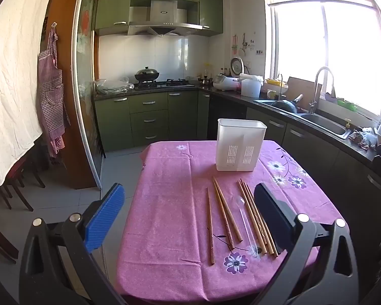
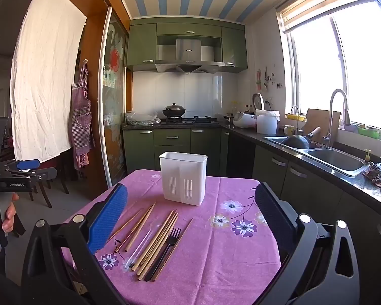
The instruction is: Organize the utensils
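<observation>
A white slotted utensil holder (image 1: 240, 148) (image 2: 183, 178) stands upright at the far side of a pink flowered tablecloth (image 1: 170, 208) (image 2: 223, 259). In front of it lie several wooden chopsticks (image 1: 224, 214) (image 2: 157, 239), a clear plastic spoon (image 1: 245, 222) (image 2: 139, 250) and a black plastic fork (image 2: 166, 245). My left gripper (image 1: 190, 216) hovers open above the near table edge, chopsticks showing between its fingers but untouched. My right gripper (image 2: 190, 218) also stands open above the utensils, holding nothing. The left gripper (image 2: 25, 167) also shows at the far left of the right wrist view, held by a hand.
Green kitchen cabinets (image 1: 149, 119) and a stove with a wok (image 1: 147, 75) line the back wall. A dark counter with a steel sink (image 2: 335, 158) and faucet runs along the right, under a bright window. A glass sliding door (image 1: 85, 81) and wooden chairs stand at left.
</observation>
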{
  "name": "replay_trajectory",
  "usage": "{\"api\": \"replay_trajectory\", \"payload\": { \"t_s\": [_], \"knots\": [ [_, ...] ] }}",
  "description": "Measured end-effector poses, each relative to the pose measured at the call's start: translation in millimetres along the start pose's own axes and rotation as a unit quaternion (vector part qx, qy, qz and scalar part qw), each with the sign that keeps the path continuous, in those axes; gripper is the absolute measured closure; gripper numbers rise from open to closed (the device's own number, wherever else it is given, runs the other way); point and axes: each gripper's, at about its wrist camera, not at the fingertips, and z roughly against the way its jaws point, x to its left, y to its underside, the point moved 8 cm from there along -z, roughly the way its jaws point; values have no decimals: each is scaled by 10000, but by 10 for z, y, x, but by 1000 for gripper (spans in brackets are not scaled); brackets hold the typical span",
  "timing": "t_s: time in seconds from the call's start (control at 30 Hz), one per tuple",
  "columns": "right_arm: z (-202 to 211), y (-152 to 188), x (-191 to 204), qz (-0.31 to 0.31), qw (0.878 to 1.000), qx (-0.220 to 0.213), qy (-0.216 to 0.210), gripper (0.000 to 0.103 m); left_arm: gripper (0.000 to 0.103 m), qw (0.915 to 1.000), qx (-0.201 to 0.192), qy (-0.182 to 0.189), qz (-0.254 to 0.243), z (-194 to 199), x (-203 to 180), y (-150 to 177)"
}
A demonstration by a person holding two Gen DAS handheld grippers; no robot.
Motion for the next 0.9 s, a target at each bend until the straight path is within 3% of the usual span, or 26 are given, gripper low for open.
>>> {"api": "replay_trajectory", "payload": {
  "t_s": [0.9],
  "knots": [
    [6,26,26,-8,10000,19,-12,4,6,9998,152,112,7,-87,18,83]
  ]
}}
